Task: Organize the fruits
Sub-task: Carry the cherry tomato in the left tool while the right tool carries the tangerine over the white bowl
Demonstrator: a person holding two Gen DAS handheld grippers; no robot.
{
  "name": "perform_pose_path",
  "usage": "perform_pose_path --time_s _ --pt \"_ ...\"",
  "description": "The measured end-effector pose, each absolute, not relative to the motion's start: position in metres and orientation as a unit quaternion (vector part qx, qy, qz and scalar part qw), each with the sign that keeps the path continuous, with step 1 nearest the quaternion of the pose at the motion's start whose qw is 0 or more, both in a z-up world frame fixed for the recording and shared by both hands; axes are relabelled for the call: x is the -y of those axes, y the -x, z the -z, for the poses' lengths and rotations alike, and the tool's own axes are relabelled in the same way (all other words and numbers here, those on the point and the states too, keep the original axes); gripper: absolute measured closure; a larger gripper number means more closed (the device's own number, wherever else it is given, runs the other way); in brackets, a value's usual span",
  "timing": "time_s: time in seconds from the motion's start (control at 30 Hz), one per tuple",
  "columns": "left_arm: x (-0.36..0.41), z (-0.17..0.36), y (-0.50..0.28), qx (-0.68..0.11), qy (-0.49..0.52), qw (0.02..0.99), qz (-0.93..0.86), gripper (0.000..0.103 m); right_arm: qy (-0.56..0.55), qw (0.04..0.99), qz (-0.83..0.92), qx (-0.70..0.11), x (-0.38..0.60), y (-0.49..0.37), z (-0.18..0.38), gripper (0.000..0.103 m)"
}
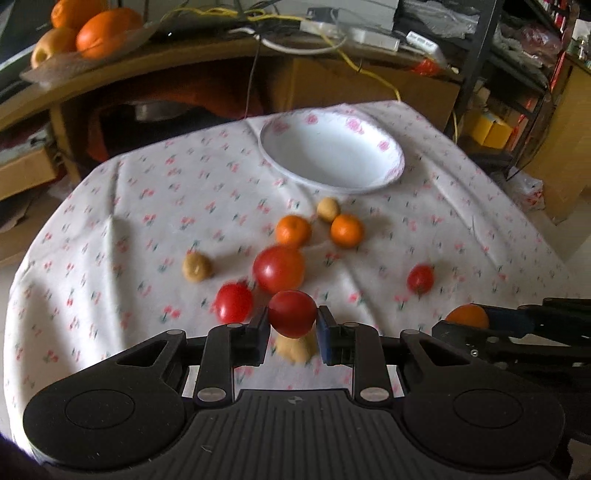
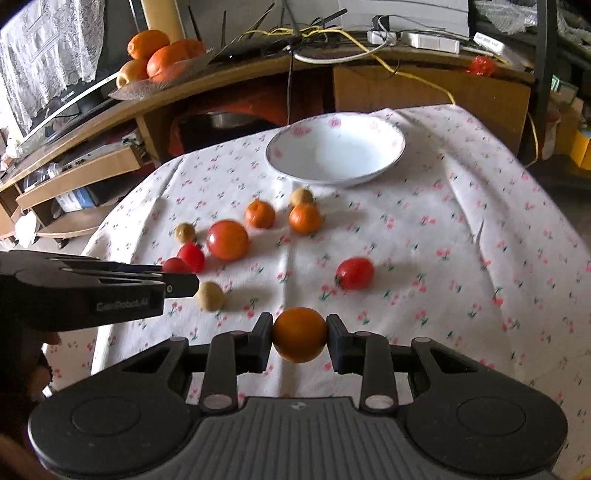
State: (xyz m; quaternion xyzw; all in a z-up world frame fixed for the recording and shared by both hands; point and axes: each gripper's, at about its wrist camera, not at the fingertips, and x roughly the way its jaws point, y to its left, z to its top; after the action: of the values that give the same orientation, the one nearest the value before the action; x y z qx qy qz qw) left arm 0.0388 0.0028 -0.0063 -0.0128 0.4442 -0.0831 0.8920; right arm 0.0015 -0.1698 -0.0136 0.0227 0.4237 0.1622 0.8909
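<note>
My left gripper (image 1: 292,325) is shut on a small red tomato (image 1: 291,313), held above the floral cloth; a tan fruit (image 1: 295,349) lies under it. My right gripper (image 2: 300,334) is shut on a small orange (image 2: 300,334), also clear of the cloth. An empty white bowl (image 1: 388,147) (image 2: 391,147) with a pink flower rim stands at the far side of the table. Between it and the grippers lie a big tomato (image 1: 279,268) (image 2: 227,239), small tomatoes (image 1: 233,302) (image 1: 420,278) (image 2: 354,273), two oranges (image 1: 293,230) (image 1: 346,230) and tan fruits (image 1: 197,267) (image 1: 328,209).
The table (image 1: 110,206) is small and round, its cloth falling off on all sides. Behind it runs a wooden desk (image 1: 207,59) with cables, a power strip (image 2: 432,40) and a glass dish of large oranges (image 1: 107,31). My left gripper shows at the left of the right wrist view (image 2: 177,280).
</note>
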Motion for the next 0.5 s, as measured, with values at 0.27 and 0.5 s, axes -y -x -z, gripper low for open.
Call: perform_pose_path --time_s 0.27,0.5 --pt "0.014 -0.016 -0.083 -0.421 0.003 0.901 0.104 0.069 -0.015 0.9 -0.147 -0.41 0.173 -0.042 -0.001 0.072" --pt "0.029 -0.018 -0.131 -0.418 -0.008 0.902 0.108 0.069 -0.005 0.907 -0.135 -0.399 0.175 -0.095 -0.013 0.072"
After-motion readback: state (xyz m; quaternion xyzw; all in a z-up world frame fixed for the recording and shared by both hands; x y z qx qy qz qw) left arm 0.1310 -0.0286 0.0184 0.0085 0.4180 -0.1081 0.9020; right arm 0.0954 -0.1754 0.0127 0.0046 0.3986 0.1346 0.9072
